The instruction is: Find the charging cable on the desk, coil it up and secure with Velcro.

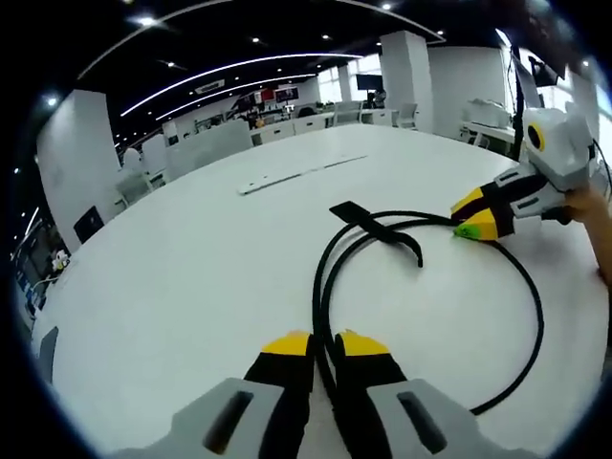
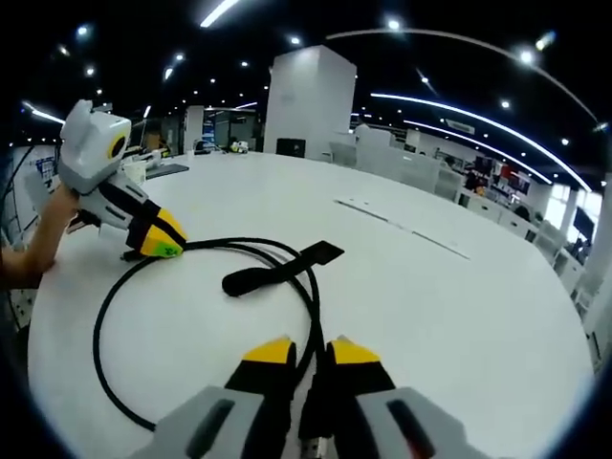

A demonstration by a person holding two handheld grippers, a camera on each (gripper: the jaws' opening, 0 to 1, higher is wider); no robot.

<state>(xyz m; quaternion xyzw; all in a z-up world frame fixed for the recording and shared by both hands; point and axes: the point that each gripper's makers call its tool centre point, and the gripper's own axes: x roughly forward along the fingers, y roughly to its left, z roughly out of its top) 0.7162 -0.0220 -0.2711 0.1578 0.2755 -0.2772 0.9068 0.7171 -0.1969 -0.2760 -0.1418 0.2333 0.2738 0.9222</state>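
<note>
Presently both grippers — left gripper, right gripper — pinch opposite sides of the limp, light charging cable, best gathered near its Velcro strap.

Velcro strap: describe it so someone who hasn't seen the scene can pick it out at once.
Start at the big white table, then find the black charging cable lying on it in a loop. The Velcro strap lies across the loop's far side, near the yellow tips of the right hand-held gripper. It is the only flat, wide black band; the cable is thin and round.
</note>
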